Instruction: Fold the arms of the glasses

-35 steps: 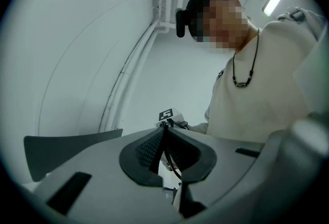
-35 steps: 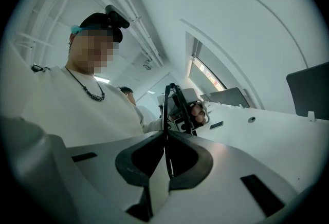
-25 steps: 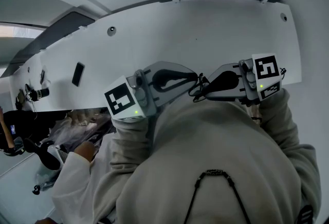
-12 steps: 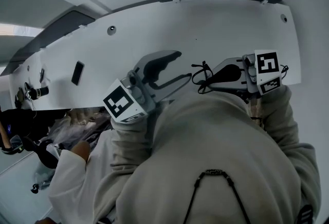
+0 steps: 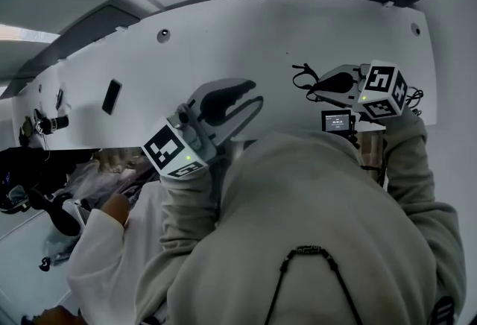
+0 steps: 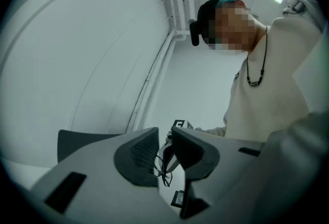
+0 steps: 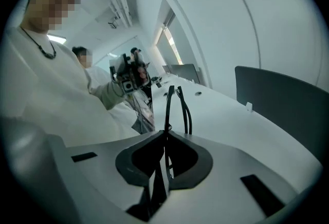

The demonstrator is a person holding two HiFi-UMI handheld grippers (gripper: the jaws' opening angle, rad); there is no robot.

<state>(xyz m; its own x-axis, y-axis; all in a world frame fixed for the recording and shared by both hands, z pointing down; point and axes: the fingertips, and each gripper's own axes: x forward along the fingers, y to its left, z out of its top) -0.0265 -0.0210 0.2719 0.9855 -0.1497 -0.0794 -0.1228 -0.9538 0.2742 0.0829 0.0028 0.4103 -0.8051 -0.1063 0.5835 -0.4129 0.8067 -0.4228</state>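
The right claw (image 5: 316, 85) is pinching the black glasses (image 5: 301, 76) between nearly closed jaws, holding them above the white worktop (image 5: 298, 25) toward its right edge. The left claw (image 5: 256, 92) is closing its half-parted jaws on nothing, apart from the glasses.

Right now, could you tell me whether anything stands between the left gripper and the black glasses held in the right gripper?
Nothing visible does. Only open air above the white table separates the left gripper from the thin black-framed glasses pinched in the right gripper. The left gripper's jaws are closing, with nothing between them.
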